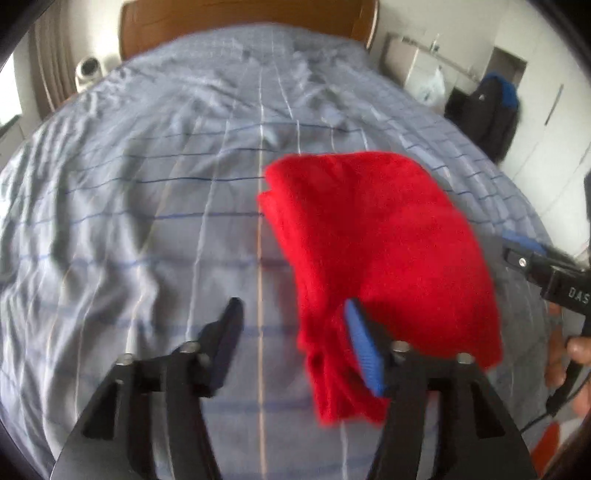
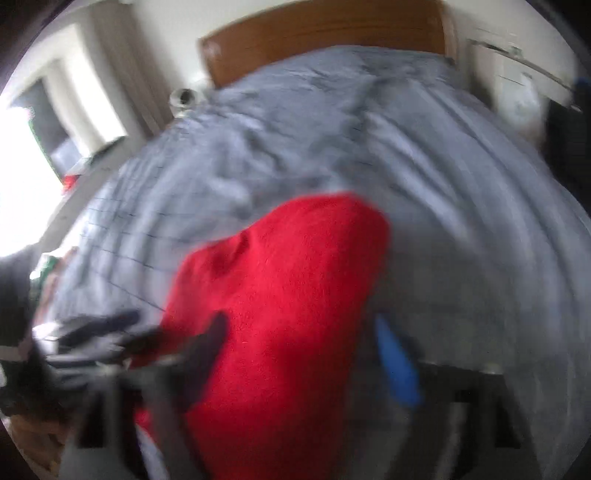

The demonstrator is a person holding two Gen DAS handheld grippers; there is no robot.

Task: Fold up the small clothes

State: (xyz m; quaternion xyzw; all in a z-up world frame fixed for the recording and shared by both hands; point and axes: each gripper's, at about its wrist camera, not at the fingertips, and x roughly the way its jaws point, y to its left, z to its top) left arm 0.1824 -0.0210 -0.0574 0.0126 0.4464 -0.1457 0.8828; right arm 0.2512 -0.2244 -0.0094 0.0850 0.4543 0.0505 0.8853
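A folded red garment (image 1: 384, 254) lies on the blue-grey checked bedspread (image 1: 147, 206). My left gripper (image 1: 291, 314) is open; its blue-padded right finger (image 1: 364, 350) touches the garment's near left edge, and the black left finger (image 1: 227, 332) stands over bare bedspread. My right gripper (image 1: 517, 251) shows at the garment's right side in the left wrist view. In the blurred right wrist view the red garment (image 2: 280, 317) lies between the fingers of my right gripper (image 2: 299, 339), which stand wide apart, open. The left gripper (image 2: 103, 332) shows there at the left.
A wooden headboard (image 1: 243, 18) stands at the far end of the bed. A small white camera-like device (image 1: 86, 70) sits at the far left. A dark jacket (image 1: 487, 110) hangs by white cupboards at the right.
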